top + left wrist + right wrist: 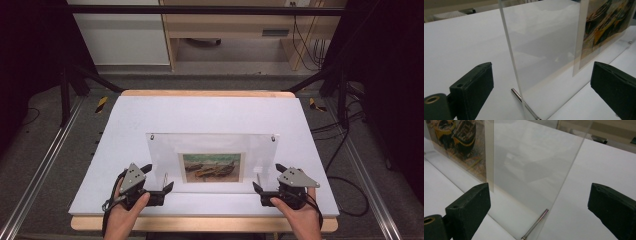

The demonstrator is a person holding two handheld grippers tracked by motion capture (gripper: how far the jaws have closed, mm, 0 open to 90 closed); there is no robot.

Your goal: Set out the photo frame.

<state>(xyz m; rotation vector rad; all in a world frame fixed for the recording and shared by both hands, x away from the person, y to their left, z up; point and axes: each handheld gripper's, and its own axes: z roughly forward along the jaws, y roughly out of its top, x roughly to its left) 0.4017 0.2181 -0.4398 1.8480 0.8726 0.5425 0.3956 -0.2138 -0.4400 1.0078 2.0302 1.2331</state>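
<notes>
My left tongs [161, 178] and right tongs [266, 179] gape wide at eight and four o'clock, straddling the upright acrylic picture frame's [212, 150] lower corners to steady it on the counter [210, 110].

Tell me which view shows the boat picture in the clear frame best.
The high view: the whole boat picture faces the camera, centred in the clear acrylic frame. The left gripper view catches only a slanted part at its right edge; the right gripper view, a cropped part at its upper left.
</notes>
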